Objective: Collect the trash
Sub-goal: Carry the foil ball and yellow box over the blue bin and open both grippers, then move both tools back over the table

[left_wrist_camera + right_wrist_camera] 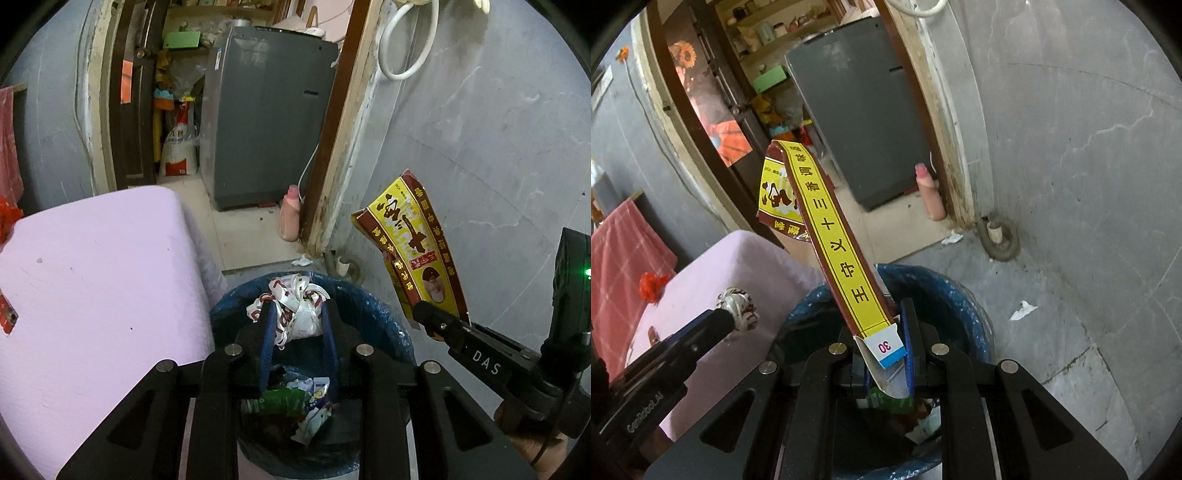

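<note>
Two pieces of trash were in hand over one bin. Furthest left stood the bench draped in pale pink cloth [92, 266], beside the round bin lined with a blue plastic bag [384, 314], which already held green and white wrappers.

The left gripper [297, 314] hung above the bin mouth, its blue-padded fingers [269, 332] part closed and pinching a crumpled white wrapper with red print [295, 310]. The wad sat between the fingertips, directly over the liner's far rim, so it lay straight below and ahead of this gripper; judging by that, a simple release should drop it inside.

To the right, the right gripper [886, 332] held a flattened yellow and maroon cardboard carton [834, 243] by its lower end, where a white flap marked 30 sat between the fingers. Its jaws were nearly closed on that thin end. The carton's long axis ran up and away from the gripper, leaning toward the bench side, so most of its length stood above the bin rather than in it. The gripper itself seemed to sit over the bin opening, near its right rim.

The left gripper looked the nearer of the two to a clean drop. The carton would probably need tipping down, since its tall free end could catch the rim or topple outward toward the grey concrete wall [480, 147]
</note>
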The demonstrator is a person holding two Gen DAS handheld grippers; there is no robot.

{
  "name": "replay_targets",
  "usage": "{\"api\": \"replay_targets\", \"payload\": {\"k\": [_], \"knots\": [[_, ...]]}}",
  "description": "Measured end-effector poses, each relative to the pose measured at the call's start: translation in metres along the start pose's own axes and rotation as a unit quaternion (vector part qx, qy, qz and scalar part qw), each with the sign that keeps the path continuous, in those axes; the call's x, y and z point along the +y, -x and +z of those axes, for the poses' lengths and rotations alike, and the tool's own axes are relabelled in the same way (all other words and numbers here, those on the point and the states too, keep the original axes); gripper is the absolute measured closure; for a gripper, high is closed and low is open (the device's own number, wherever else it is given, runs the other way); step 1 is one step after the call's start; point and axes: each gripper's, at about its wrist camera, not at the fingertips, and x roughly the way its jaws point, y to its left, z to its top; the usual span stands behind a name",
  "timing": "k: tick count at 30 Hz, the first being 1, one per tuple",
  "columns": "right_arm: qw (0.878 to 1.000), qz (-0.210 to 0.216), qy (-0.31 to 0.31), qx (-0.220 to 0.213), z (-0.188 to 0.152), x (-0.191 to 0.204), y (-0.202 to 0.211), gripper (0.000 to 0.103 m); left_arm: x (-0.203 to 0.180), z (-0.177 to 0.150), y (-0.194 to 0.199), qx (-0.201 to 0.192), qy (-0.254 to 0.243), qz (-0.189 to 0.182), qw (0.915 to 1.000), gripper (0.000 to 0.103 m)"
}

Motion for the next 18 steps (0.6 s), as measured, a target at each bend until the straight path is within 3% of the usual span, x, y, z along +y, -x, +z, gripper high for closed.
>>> {"api": "replay_targets", "payload": {"k": [10, 13, 16, 18], "knots": [[1.000, 0.013, 0.002, 0.016, -0.004, 0.004, -0.002, 0.090, 0.011, 0.000, 0.008, -0.001, 0.021, -0.007, 0.9998, 0.076], [1.000, 0.013, 0.010, 0.002, -0.003, 0.010, 0.003, 0.089, 0.017, 0.004, 0.016, -0.014, 0.032, -0.002, 0.9994, 0.073], [0.999, 0.012, 0.019, -0.030, -0.002, 0.015, 0.014, 0.077, 0.024, 0.010, 0.027, -0.033, 0.044, 0.007, 0.9985, 0.069], [0.998, 0.013, 0.028, -0.053, 0.000, 0.021, 0.022, 0.075, 0.027, 0.014, 0.037, -0.044, 0.049, 0.012, 0.9977, 0.065]]}}
